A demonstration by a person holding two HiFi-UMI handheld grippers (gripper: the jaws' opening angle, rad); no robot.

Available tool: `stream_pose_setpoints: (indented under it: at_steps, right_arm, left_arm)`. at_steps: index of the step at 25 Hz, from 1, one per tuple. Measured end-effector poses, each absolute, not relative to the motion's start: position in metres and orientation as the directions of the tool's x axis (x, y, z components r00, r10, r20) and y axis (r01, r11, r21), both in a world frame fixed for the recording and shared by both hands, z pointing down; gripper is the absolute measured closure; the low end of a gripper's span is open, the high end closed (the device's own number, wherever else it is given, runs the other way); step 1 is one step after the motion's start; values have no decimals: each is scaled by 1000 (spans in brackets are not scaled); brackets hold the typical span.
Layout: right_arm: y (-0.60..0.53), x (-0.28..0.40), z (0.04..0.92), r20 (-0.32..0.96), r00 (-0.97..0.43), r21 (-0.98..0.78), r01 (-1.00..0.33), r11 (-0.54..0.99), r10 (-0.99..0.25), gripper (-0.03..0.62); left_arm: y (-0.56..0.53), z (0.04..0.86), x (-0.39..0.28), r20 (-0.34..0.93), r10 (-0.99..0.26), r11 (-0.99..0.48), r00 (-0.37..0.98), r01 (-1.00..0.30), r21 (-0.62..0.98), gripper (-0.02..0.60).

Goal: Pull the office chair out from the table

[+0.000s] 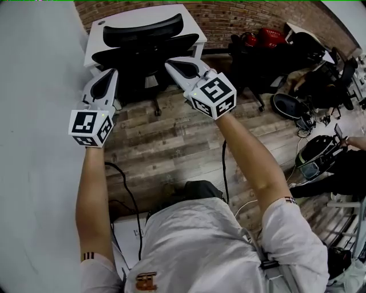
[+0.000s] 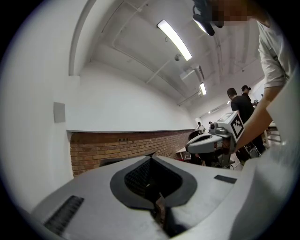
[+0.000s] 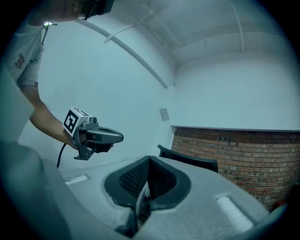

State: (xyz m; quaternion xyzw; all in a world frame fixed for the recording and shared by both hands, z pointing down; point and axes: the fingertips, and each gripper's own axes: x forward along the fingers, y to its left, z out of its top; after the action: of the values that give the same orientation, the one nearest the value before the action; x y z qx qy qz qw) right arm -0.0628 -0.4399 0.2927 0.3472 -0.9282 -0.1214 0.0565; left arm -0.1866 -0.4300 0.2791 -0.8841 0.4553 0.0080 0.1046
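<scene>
The black office chair (image 1: 143,46) stands tucked against the white table (image 1: 191,17) by the brick wall, its headrest and backrest facing me. My left gripper (image 1: 111,72) is held out level just short of the backrest's left side, jaws shut with nothing between them. My right gripper (image 1: 170,63) hovers by the backrest's right side, also shut and empty. The right gripper view shows the shut jaws (image 3: 149,161), the chair's headrest (image 3: 190,160) beyond them, and the left gripper (image 3: 101,136). In the left gripper view the jaws (image 2: 151,158) are shut and the right gripper (image 2: 208,141) floats alongside.
A white wall (image 1: 34,143) runs close on the left. Other black chairs (image 1: 257,63), red bags (image 1: 266,37) and loose gear (image 1: 314,154) crowd the right. Cables (image 1: 128,194) trail over the wood floor (image 1: 171,137) near my feet. People (image 2: 241,101) stand far back.
</scene>
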Motion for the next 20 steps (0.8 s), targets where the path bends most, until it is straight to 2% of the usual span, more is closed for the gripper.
stream_pose_setpoints:
  at_steps: [11, 13, 20]
  right_arm:
    - [-511, -37, 306, 87, -714, 408, -611, 678, -695, 589]
    - [-524, -28, 312, 114, -709, 437, -594, 676, -696, 554]
    - [-580, 7, 323, 211, -691, 490, -537, 687, -691, 509]
  left_arm:
    - [-495, 299, -192, 7, -826, -538, 563, -785, -308, 570]
    - [-506, 303, -194, 35, -834, -527, 551, -776, -346, 562]
    - [-554, 320, -200, 142, -861, -498, 488, -754, -429, 513]
